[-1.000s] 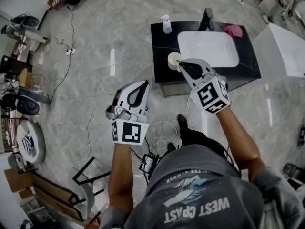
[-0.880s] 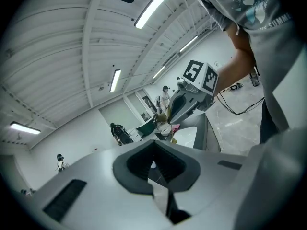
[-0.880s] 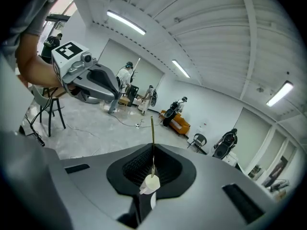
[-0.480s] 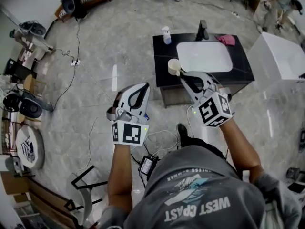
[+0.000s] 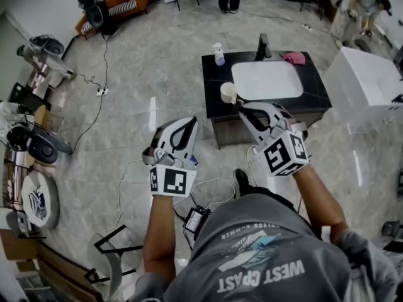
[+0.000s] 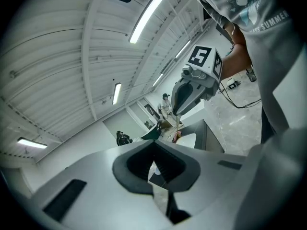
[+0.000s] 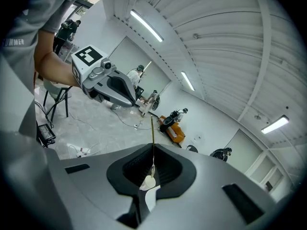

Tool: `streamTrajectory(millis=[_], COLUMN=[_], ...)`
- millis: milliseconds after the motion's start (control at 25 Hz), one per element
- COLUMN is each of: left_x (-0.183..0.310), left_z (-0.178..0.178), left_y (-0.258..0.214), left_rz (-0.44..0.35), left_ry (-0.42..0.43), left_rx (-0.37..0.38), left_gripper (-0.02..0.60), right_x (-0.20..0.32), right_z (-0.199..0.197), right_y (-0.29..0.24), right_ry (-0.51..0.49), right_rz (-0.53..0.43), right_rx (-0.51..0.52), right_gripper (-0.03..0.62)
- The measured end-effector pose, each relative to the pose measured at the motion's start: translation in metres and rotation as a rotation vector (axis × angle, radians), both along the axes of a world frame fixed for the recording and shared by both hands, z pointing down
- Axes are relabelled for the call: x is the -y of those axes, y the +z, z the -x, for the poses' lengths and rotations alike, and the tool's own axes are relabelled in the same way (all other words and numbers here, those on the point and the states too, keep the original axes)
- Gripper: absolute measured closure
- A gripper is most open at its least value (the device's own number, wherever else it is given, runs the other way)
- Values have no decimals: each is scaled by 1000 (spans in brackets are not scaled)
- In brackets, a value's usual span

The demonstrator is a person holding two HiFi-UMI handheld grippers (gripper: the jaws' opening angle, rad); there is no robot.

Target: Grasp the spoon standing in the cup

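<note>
A cream cup [image 5: 228,92] stands at the left edge of the black counter [image 5: 216,109]. My right gripper [image 5: 242,107] hovers just in front of it, apart from the rim. In the right gripper view its jaws [image 7: 152,170] are shut on a thin spoon [image 7: 152,138]. The pale bowl sits at the pads and the handle sticks out past them. The left gripper view shows that gripper [image 6: 176,110] from the side above the counter. My left gripper [image 5: 187,121] hangs over the floor left of the counter, shut with nothing in it [image 6: 158,167].
On the counter are a white sink [image 5: 267,80], a faucet [image 5: 262,45], a soap bottle [image 5: 218,54] and a pink cloth [image 5: 294,58]. A white box [image 5: 365,83] stands to the right. Cables [image 5: 211,184] lie on the floor by my feet, and equipment lines the left wall.
My right gripper has drawn back from the cup's rim toward me, still shut on the spoon. The left gripper has stayed where it was. The head view has shifted back.
</note>
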State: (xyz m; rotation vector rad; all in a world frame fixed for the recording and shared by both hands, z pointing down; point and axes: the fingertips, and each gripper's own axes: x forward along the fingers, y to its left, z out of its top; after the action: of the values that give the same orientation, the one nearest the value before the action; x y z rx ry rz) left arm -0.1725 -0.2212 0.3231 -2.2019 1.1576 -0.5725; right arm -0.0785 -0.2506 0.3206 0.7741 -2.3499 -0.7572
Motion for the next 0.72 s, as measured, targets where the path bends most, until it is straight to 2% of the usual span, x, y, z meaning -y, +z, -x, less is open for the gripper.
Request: streamTrajectory(millis=[720], left_x=[-27], left_z=[-3], left_y=[-3], left_rz=[-11], left_ry=[7], left_rx=[-1], left_gripper=[580], right_x=[-31], right_z=[-4], right_y=[-10], right_ry=[0], right_rz=[-24], right_rx=[-9], right_gripper=[560])
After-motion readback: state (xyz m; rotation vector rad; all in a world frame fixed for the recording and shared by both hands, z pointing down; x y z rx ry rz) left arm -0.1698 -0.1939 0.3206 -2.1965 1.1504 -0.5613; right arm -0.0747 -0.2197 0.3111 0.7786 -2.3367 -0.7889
